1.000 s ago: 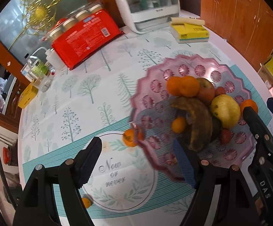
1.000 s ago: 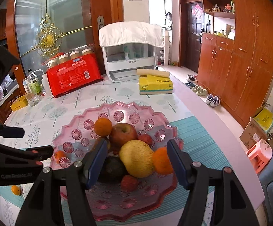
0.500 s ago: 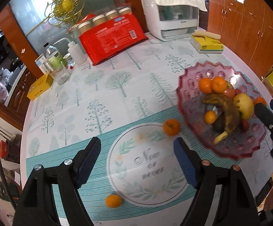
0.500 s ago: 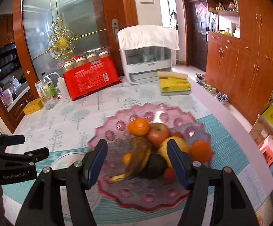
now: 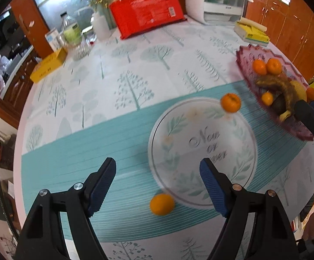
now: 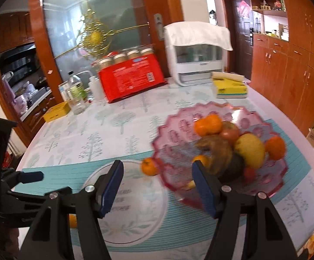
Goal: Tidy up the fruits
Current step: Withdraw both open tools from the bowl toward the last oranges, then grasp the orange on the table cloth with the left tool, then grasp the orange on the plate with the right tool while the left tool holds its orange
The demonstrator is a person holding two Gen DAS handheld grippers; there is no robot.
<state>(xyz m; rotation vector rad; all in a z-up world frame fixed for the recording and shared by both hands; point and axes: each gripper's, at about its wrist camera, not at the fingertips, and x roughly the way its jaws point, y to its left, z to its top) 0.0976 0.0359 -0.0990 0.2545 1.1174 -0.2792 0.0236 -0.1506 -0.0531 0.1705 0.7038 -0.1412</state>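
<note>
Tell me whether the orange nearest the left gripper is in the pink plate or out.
Out. The orange lies on the tablecloth, well apart from the pink plate.

My left camera looks steeply down along my left claw (image 5: 158, 186) at the table (image 5: 92, 99), close over its near edge, with the plate (image 5: 246, 54) off at the right rim. My right camera tilts down less, along my right claw (image 6: 157, 187), taking in the table, the plate (image 6: 174, 134) just ahead and the cabinets (image 6: 287, 65) beyond. Both views share the plate, the loose mandarin (image 5: 230, 102) (image 6: 149, 167) beside it and the red pack (image 5: 146, 10) (image 6: 131, 80). Each view catches the other claw at its edge.
</note>
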